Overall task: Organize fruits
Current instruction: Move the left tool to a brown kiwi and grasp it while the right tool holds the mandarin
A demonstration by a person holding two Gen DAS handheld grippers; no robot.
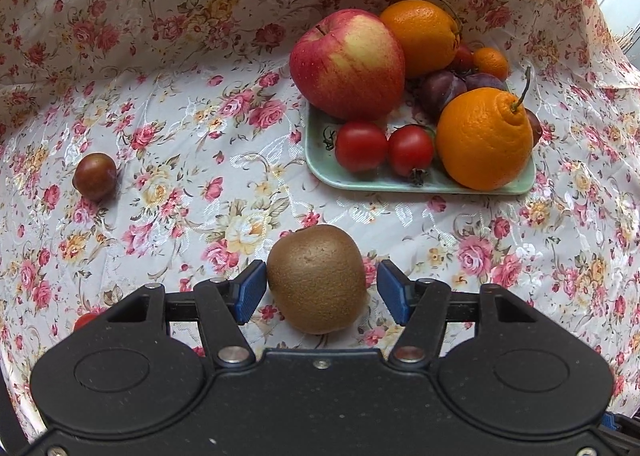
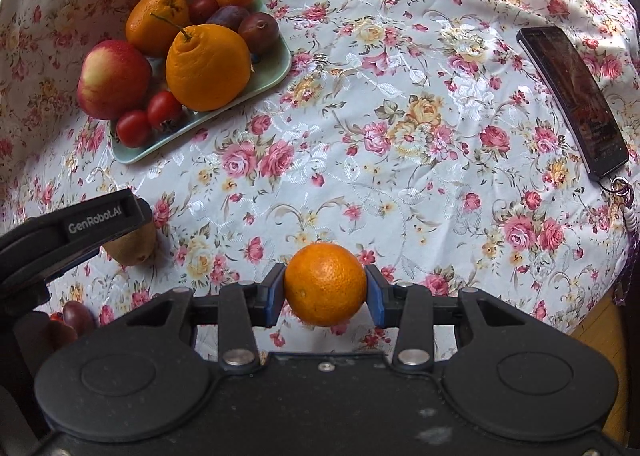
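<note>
Floral cloth is covering the table [image 1: 180, 183], glossy and probably slick, so anything round may roll if nudged. The left gripper [image 1: 320, 292] is pointing steeply down with its jaws standing open around the kiwi [image 1: 318, 280]; the left pad looks to be just touching or nearly so, the right pad is clear with a gap. Risk: an uneven close may be pushing the kiwi sideways toward 3 o'clock before both pads seat. The right gripper [image 2: 325, 290] is pointing straight down, its jaws clamping a small orange [image 2: 325, 284] at mid-width, lifted off the cloth as far as I can judge. The green tray [image 1: 420, 185], at 1 o'clock in the left view and 10 o'clock in the right view, is already crowded: apple [image 1: 347, 63], two big oranges, plums, two tomatoes [image 1: 386, 147]. Risk: little bare space is showing, so a dropped orange may be knocking the tomatoes off the near edge or settling on a slope and rolling out. A stray plum [image 1: 95, 176] is sitting at 9 o'clock, well apart from the tray. A phone [image 2: 572, 99] is lying at 2 o'clock in the right view, clear of both hands.
</note>
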